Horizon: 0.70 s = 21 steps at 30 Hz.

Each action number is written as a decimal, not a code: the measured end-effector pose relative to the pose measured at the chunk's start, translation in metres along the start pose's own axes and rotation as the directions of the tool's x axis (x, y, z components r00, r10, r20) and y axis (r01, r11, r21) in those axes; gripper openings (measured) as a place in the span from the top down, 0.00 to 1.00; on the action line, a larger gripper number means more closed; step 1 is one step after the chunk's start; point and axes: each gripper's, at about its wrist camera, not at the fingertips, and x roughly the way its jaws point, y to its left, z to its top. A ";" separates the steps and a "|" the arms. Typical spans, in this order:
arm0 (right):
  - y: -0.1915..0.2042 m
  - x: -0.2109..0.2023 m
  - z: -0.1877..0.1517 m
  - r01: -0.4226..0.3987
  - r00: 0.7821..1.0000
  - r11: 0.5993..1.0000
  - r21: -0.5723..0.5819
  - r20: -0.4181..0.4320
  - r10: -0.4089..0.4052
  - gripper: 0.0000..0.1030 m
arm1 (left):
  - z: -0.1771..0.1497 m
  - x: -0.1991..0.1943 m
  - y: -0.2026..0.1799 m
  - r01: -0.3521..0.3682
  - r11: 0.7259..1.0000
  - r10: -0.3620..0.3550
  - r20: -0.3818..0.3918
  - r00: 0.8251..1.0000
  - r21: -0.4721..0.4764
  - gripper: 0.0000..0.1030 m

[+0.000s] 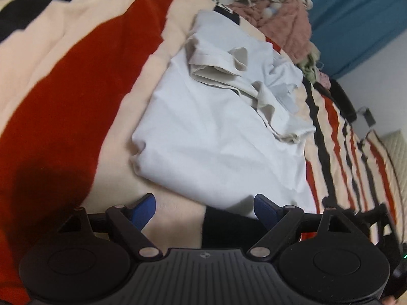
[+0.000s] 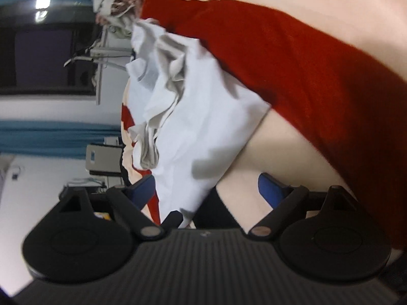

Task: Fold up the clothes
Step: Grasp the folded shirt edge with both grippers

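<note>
With both the left gripper [image 1: 204, 209] and right gripper [image 2: 206, 188] hanging spread and empty, the white garment [image 1: 218, 137] is lying part-folded on the striped blanket [image 1: 76, 81], risking its bunched sleeves [image 1: 229, 68] slipping loose.

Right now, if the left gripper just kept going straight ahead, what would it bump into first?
Most likely the white garment: the open left gripper points at its near edge, with only a strip of striped blanket between. Depth is hard to judge.
</note>
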 end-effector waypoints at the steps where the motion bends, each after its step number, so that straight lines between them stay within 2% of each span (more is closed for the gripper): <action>1: -0.001 0.002 0.001 0.001 1.000 1.000 0.009 0.005 -0.001 0.17 | 0.002 0.001 0.003 0.006 1.000 -0.006 0.003 1.000 -0.018 0.17; 4: -0.005 0.008 0.004 0.014 1.000 0.999 0.030 0.026 -0.015 0.31 | 0.008 0.005 0.017 0.037 0.993 -0.034 0.029 0.999 -0.113 0.19; 5: -0.006 0.010 0.006 0.023 0.999 0.999 0.036 0.035 -0.024 0.35 | 0.011 0.006 0.023 0.050 0.987 -0.044 0.041 0.998 -0.156 0.22; 6: -0.007 0.012 0.007 0.032 0.998 0.999 0.042 0.045 -0.033 0.43 | 0.014 0.006 0.029 0.063 0.978 -0.054 0.053 0.997 -0.198 0.25; 7: -0.008 0.014 0.009 0.040 0.998 0.998 0.046 0.055 -0.043 0.53 | 0.017 0.007 0.036 0.073 0.968 -0.058 0.072 0.996 -0.241 0.33; 8: -0.009 0.015 0.011 0.048 0.997 0.998 0.047 0.065 -0.051 0.58 | 0.020 0.007 0.042 0.077 0.959 -0.055 0.085 0.995 -0.272 0.45; 10: -0.008 0.015 0.014 0.052 0.994 0.998 0.041 0.090 -0.056 0.74 | 0.025 0.008 0.054 0.083 0.940 -0.049 0.111 0.993 -0.331 0.61; 12: -0.006 0.012 0.018 0.048 0.992 0.998 0.028 0.117 -0.051 0.85 | 0.026 0.005 0.056 0.116 0.933 -0.073 0.137 0.988 -0.341 0.76; 13: -0.004 0.009 0.019 0.039 0.991 0.999 0.012 0.129 -0.041 0.88 | 0.027 0.003 0.058 0.133 0.929 -0.085 0.150 0.985 -0.344 0.85; 14: 0.000 0.006 0.019 0.029 0.990 1.000 -0.007 0.139 -0.028 0.89 | 0.028 0.002 0.059 0.150 0.926 -0.098 0.163 0.982 -0.347 0.87; 19: 0.025 -0.015 0.017 -0.039 0.982 0.995 -0.091 0.181 0.055 0.92 | 0.037 -0.039 0.033 0.235 0.945 -0.171 0.267 0.948 -0.228 0.91; 21: 0.044 -0.031 0.016 -0.090 0.976 0.988 -0.123 0.187 0.112 0.92 | 0.046 -0.065 0.023 0.298 0.932 -0.231 0.299 0.926 -0.205 0.91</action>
